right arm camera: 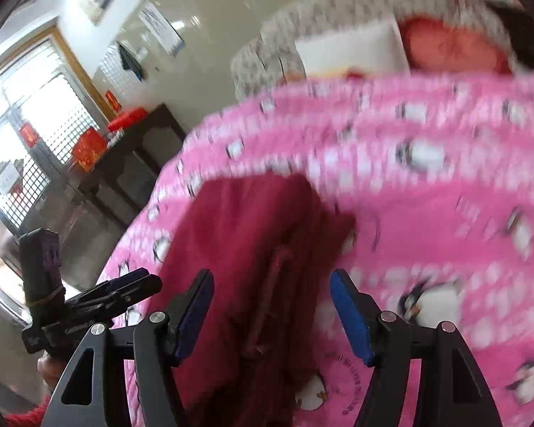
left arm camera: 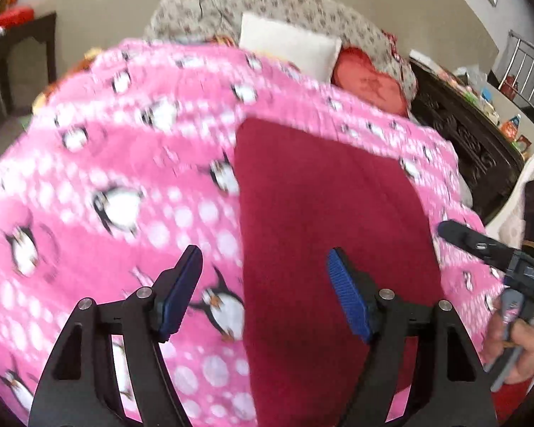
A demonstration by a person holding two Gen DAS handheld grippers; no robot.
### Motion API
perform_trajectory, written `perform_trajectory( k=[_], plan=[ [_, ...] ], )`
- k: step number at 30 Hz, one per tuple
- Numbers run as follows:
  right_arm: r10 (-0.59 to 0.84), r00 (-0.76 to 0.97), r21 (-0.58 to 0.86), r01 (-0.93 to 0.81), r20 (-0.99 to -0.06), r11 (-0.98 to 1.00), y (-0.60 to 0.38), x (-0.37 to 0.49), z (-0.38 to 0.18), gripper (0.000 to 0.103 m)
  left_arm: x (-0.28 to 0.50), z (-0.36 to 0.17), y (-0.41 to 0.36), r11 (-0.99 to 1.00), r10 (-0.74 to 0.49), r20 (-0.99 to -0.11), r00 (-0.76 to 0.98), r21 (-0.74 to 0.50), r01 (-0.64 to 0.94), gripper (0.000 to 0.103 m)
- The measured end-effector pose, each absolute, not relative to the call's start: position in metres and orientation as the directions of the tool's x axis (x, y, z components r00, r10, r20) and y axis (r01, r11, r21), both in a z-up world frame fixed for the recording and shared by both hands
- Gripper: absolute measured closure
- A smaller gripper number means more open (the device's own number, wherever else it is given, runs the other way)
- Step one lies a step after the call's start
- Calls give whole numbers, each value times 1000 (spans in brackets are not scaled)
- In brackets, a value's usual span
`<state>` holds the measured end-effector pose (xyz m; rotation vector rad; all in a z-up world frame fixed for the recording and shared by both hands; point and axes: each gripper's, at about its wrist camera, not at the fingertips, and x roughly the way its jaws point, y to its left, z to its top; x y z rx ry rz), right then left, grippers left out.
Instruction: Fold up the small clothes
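Note:
A dark red garment (left arm camera: 324, 220) lies folded into a long flat strip on a pink penguin-print blanket (left arm camera: 131, 163). My left gripper (left arm camera: 263, 284) is open and empty, hovering over the garment's left edge. The right gripper shows at the right edge of the left wrist view (left arm camera: 480, 245). In the right wrist view the same red garment (right arm camera: 245, 249) lies below my right gripper (right arm camera: 270, 306), which is open and empty above its near end. The left gripper (right arm camera: 124, 288) shows at the left there. Both views are motion-blurred.
A patterned sofa back (left arm camera: 267, 3) with a white cushion (left arm camera: 288, 46) and a red heart cushion (left arm camera: 370, 82) lies beyond the blanket. A dark carved cabinet (left arm camera: 462, 135) stands to the right. A dark side table (right arm camera: 131, 156) with red boxes stands at the left.

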<state>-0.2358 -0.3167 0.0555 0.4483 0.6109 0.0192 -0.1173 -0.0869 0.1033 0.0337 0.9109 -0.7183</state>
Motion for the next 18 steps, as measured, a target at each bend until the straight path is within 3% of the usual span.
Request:
perform_trajectory(
  k=[5,8,10,11,14,18],
  plan=[
    [168,796,342,53,-582,938,-292,-199,59,40,-110,101,-98,790,-528,-737,422,-244,562,30],
    [112,760,270,86,-640,959,-288,-163,45,49,-113,86,-113,792,-499,-767,404,-214,572,30],
    [44,724,203,134,-689,970,-295,-153,26,64,-114,73,-121,790,-483,-783,393,-195,581,29],
    [57,706,230,152,-706,961,-305,-147,13,66,-115,70,-122,789,-487,-780,393,-200,581,25],
    [118,737,308,127,-666,943,-319,-155,12,66,-115,66,-122,794,-491,-780,388,-216,569,23],
    [113,768,304,110,-631,946,-310,-195,41,65,-118,74,-116,799,-484,-779,398,-208,565,23]
  ],
)
